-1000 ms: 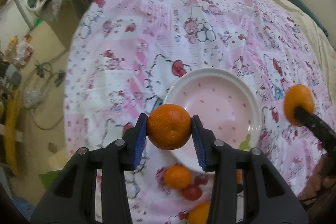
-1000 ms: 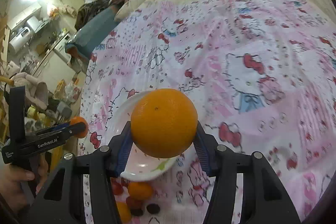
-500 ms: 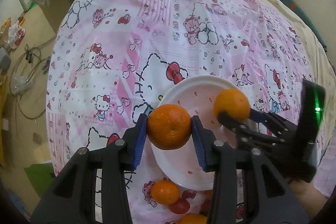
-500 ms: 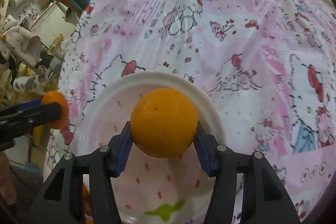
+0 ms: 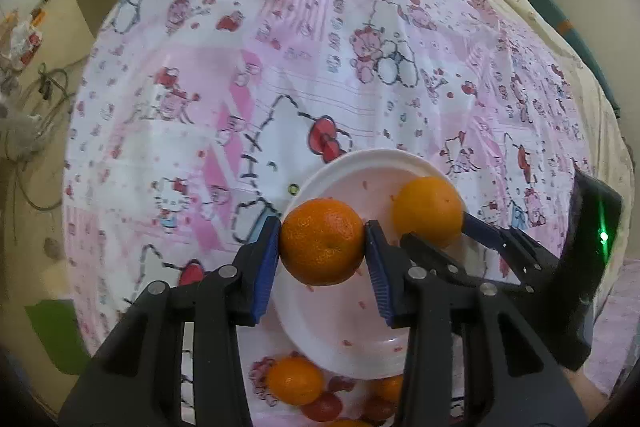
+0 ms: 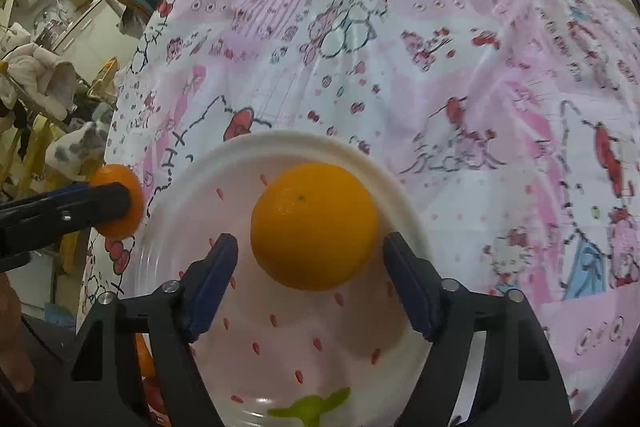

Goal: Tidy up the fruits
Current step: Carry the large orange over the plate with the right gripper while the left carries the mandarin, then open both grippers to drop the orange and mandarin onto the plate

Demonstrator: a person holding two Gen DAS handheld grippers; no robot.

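The left claw [image 5: 322, 242] pinches a mandarin [image 5: 322, 241] between its blue pads, held over the near-left rim of the white plate [image 5: 348, 331] that sits on the pink cartoon-print bedsheet [image 5: 248, 67] covering the bed. The right claw [image 6: 310, 255] is spread, both pads standing clear of the orange [image 6: 314, 226], which lies inside the plate [image 6: 404, 203] toward its far side, among the small red strawberry-seed marks printed on the dish. From the left wrist view the same orange [image 5: 427, 211] shows on the plate's right half with the right claw's fingers on either side of it. Below the plate's near edge, more small oranges [image 5: 295, 380] and a red fruit [image 5: 323, 407] lie loose on the sheet, partly hidden behind the claw body
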